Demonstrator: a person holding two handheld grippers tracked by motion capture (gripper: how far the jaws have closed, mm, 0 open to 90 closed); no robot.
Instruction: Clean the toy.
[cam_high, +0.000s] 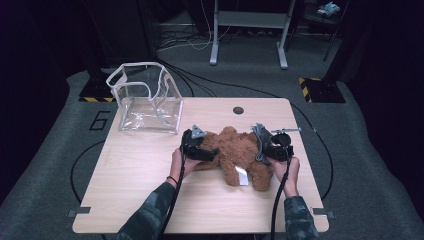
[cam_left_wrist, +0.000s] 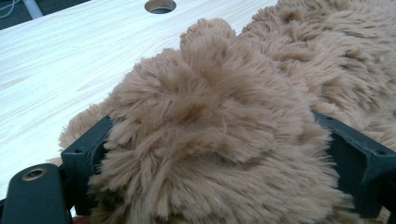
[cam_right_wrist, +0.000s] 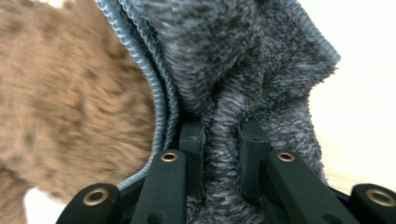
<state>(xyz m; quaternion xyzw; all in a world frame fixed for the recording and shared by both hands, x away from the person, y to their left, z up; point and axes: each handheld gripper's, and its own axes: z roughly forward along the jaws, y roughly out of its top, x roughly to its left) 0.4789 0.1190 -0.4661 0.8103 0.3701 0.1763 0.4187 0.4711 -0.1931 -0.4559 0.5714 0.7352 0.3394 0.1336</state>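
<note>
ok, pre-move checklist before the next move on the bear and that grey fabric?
1. Left gripper clamped on teddy bear: ok, fur bulges between wide jaws.
2. Right gripper pinching grey garment: ok, fold squeezed between the pads.
3. Garment free of the bear: cannot tell.
4. Bear resting on table: ok.
5. Clear bag open, upright at the far left corner: ok.
6. Cables clear of the bear: ok.

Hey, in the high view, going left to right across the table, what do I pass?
Clear plastic bag → left gripper, clamped on the brown teddy bear → right gripper, pinching grey fabric.
</note>
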